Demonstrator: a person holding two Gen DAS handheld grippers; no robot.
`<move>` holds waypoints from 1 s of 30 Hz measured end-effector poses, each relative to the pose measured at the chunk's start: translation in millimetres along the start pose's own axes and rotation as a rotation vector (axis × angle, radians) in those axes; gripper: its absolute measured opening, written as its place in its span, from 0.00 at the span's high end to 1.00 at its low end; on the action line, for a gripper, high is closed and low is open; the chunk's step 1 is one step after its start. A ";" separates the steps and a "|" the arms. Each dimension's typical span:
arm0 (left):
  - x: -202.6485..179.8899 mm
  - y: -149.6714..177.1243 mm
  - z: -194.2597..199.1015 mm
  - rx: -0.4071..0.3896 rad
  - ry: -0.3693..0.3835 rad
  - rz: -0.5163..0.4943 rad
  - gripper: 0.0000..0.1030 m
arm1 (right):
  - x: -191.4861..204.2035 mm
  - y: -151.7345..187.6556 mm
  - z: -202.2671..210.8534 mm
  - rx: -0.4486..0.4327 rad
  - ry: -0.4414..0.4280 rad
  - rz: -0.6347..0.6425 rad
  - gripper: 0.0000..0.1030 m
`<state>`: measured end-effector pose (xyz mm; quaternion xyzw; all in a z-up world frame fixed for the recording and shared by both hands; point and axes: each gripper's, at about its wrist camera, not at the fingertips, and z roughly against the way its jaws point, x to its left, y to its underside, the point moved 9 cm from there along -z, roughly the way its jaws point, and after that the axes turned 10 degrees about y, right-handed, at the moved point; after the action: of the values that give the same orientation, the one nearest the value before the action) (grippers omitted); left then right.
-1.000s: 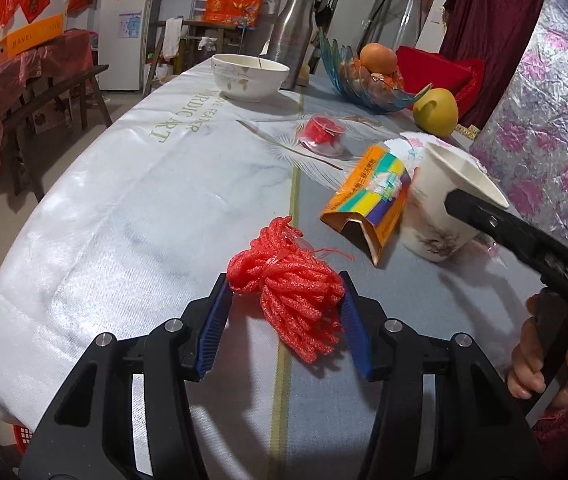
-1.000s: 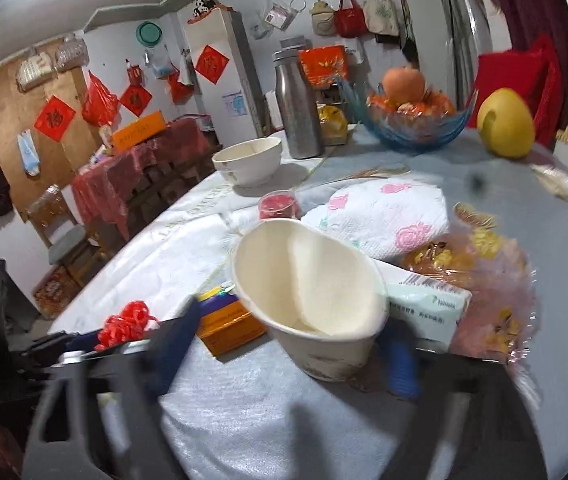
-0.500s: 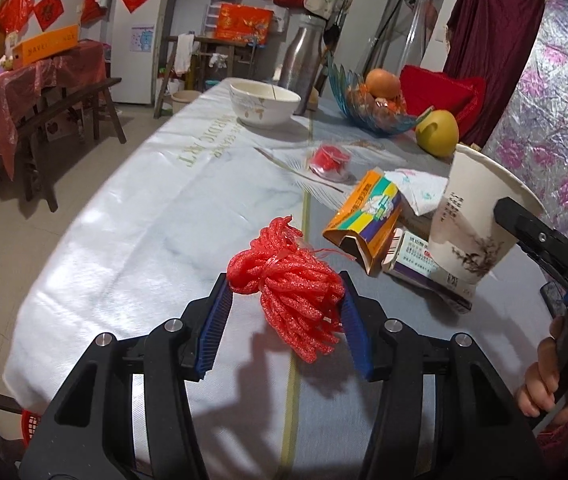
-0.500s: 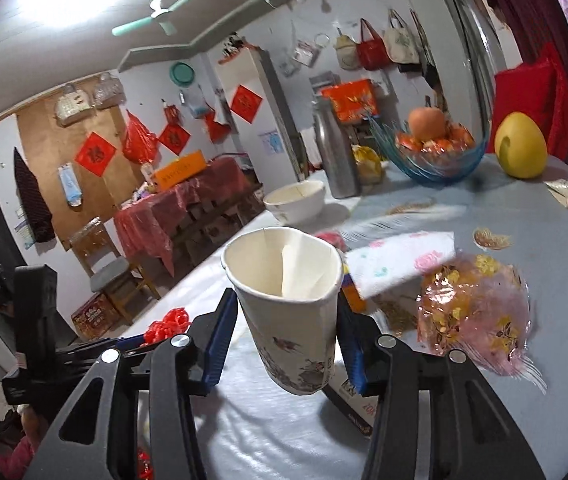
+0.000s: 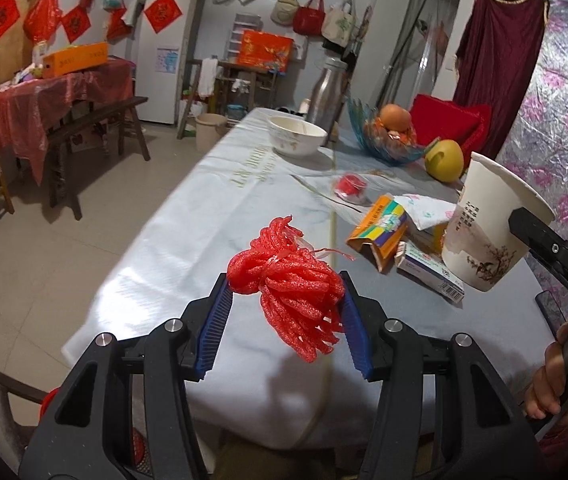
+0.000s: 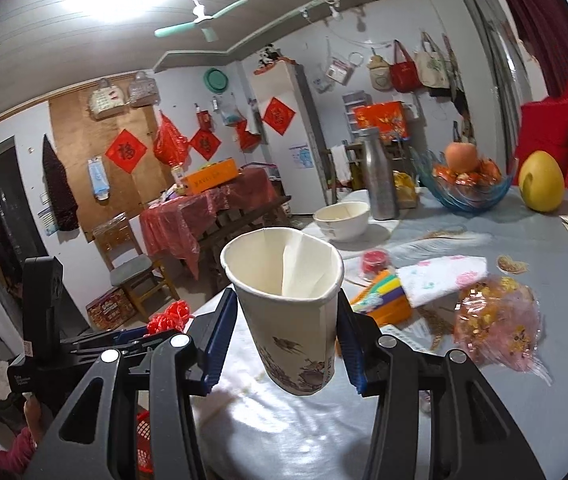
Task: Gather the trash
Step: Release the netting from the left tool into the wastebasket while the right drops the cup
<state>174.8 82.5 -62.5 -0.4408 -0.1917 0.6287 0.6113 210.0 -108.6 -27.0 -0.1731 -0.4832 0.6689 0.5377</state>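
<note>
My left gripper (image 5: 284, 300) is shut on a red foam net (image 5: 289, 286) and holds it above the near end of the table (image 5: 204, 208). My right gripper (image 6: 287, 320) is shut on a squashed paper cup (image 6: 291, 300) and holds it in the air above the table; the cup also shows in the left wrist view (image 5: 487, 232) at the right. The red net shows small in the right wrist view (image 6: 170, 316) at lower left. An orange carton (image 5: 379, 228), a white box (image 5: 429, 272) and a floral tissue (image 5: 423, 210) lie on the table.
A white bowl (image 5: 295, 136), a steel flask (image 5: 329, 92), a blue fruit bowl (image 5: 387, 140), a pomelo (image 5: 443, 156) and a small red-filled cup (image 5: 349, 186) stand further back. A crinkled gold wrapper (image 6: 495, 320) lies at the right. A red basket (image 6: 144, 448) sits below the table edge.
Both grippers have risen and pulled back from the table, the left with the red net, the right with the paper cup lifted off the table.
</note>
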 end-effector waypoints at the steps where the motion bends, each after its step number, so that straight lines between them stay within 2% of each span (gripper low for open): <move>1: 4.3 0.8 4.8 -0.004 -0.005 0.005 0.49 | 5.5 0.9 1.1 0.001 -0.006 0.007 0.53; 8: 48.5 11.7 38.9 -0.013 -0.062 0.045 0.49 | 49.3 17.5 1.0 0.045 -0.063 0.052 0.53; 14: 90.5 24.6 59.8 0.004 -0.134 0.054 0.49 | 96.5 39.8 -12.8 0.116 -0.118 0.103 0.53; 20: 141.5 63.7 67.8 0.112 -0.218 0.051 0.49 | 137.0 60.1 -27.8 0.189 -0.164 0.154 0.53; 22: 166.4 83.2 68.7 0.164 -0.248 0.079 0.49 | 152.9 69.0 -33.8 0.218 -0.178 0.177 0.53; 27: 212.1 116.4 69.8 0.258 -0.253 0.169 0.49 | 185.4 86.3 -42.6 0.273 -0.206 0.225 0.53; 30: 239.4 136.6 80.8 0.291 -0.311 0.183 0.48 | 202.6 98.0 -47.7 0.307 -0.222 0.249 0.53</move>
<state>61.7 306.5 -202.2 -0.2611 -0.1501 0.7628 0.5722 118.4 97.4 -72.8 -0.0731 -0.4068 0.8107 0.4146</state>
